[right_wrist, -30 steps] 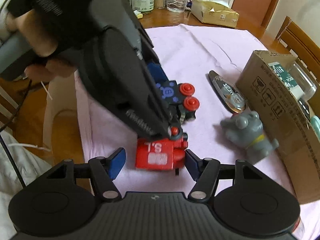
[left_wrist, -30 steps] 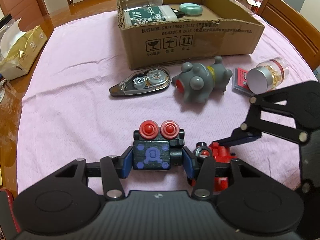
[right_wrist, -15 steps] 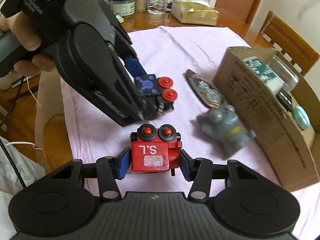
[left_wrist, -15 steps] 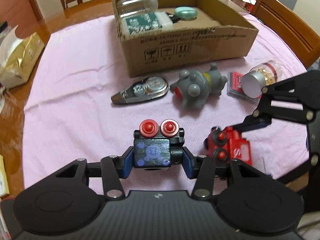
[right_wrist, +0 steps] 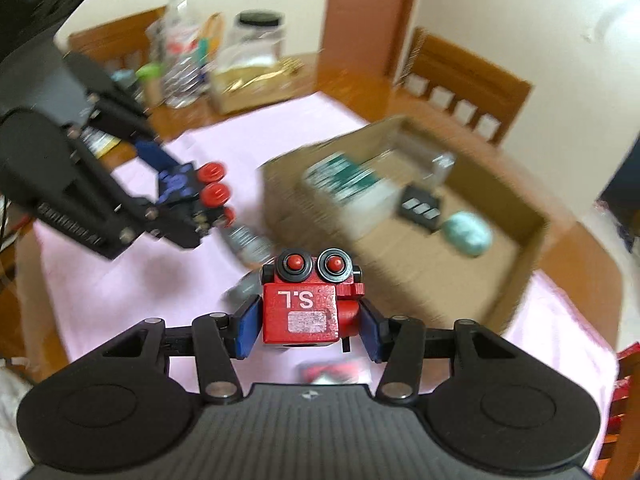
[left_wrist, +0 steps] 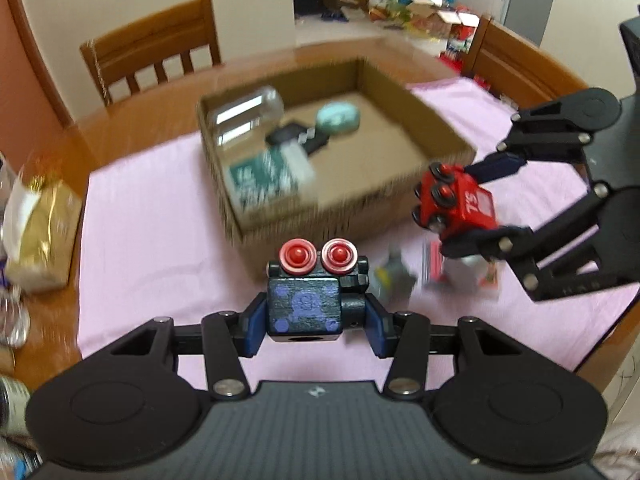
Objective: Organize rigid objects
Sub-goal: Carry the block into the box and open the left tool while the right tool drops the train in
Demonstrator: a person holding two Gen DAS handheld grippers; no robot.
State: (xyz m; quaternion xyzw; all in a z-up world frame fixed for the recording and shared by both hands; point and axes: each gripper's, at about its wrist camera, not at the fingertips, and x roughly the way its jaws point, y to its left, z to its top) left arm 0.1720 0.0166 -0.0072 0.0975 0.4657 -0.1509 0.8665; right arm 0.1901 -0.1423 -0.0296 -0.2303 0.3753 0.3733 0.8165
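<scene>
My left gripper (left_wrist: pixel 314 326) is shut on a black toy robot (left_wrist: pixel 306 304) with purple marks and red eyes, held in the air in front of the open cardboard box (left_wrist: pixel 432 128). My right gripper (right_wrist: pixel 306 330) is shut on a red toy robot (right_wrist: pixel 302 314) marked "S.L", also lifted, near the box (right_wrist: pixel 532 236). Each gripper shows in the other's view: the red robot (left_wrist: pixel 456 204) at right, the black robot (right_wrist: pixel 180 186) at left. The box holds a clear jar (left_wrist: pixel 248 116), a green-labelled pack (left_wrist: pixel 264 176), a black item (left_wrist: pixel 296 138) and a mint oval case (left_wrist: pixel 338 118).
A pink cloth (left_wrist: pixel 152 208) covers the wooden table. A grey toy (left_wrist: pixel 394 276) and a red card (left_wrist: pixel 434 260) lie below the grippers, blurred. A gold bag (left_wrist: pixel 44 232) sits at the left edge. Wooden chairs (left_wrist: pixel 156 56) stand around. Jars and bottles (right_wrist: pixel 256 40) stand at the far side.
Both grippers have lifted their toy robots off the cloth and moved toward the box. The views now look down into the box and are motion-blurred.
</scene>
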